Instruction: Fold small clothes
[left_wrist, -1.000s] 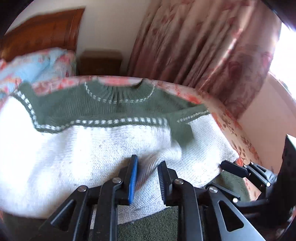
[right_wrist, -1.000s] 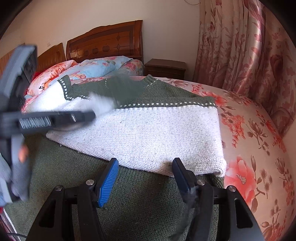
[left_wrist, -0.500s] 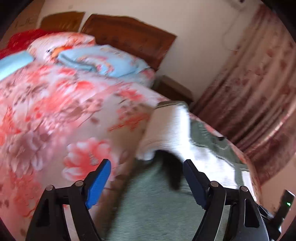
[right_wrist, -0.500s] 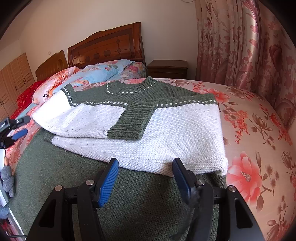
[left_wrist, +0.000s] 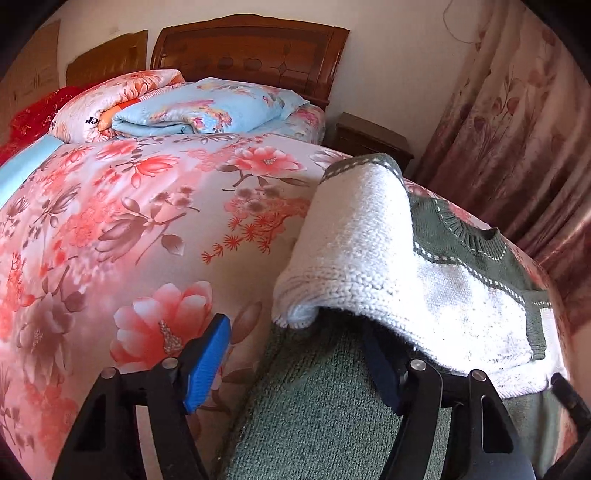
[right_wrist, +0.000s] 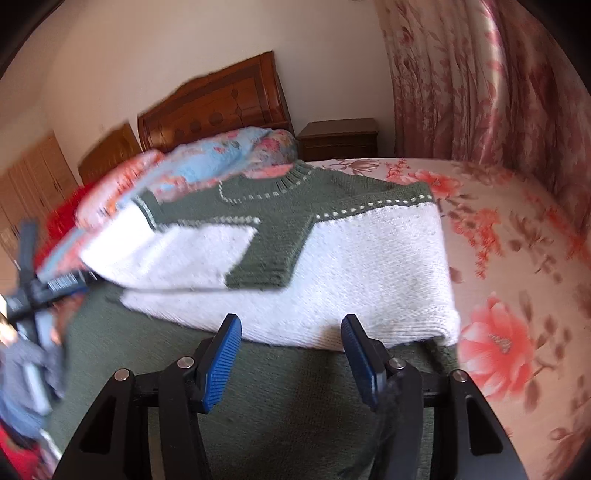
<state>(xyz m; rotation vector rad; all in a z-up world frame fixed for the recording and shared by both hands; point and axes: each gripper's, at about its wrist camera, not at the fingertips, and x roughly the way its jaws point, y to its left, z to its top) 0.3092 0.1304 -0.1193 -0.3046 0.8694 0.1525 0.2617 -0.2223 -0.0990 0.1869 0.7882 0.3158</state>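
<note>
While right gripper (right_wrist: 291, 360) closes empty, sweater (right_wrist: 332, 280) lies just ahead.

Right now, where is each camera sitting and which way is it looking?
Left wrist: rides the left gripper, facing across the floral bed toward the headboard; its own two open fingers show.
Right wrist: rides the right gripper, facing the folded sweater; its closing jaws show with nothing between them, and the left gripper is blurred at the left edge.
Both share the sweater, bed, headboard and curtain.
</note>
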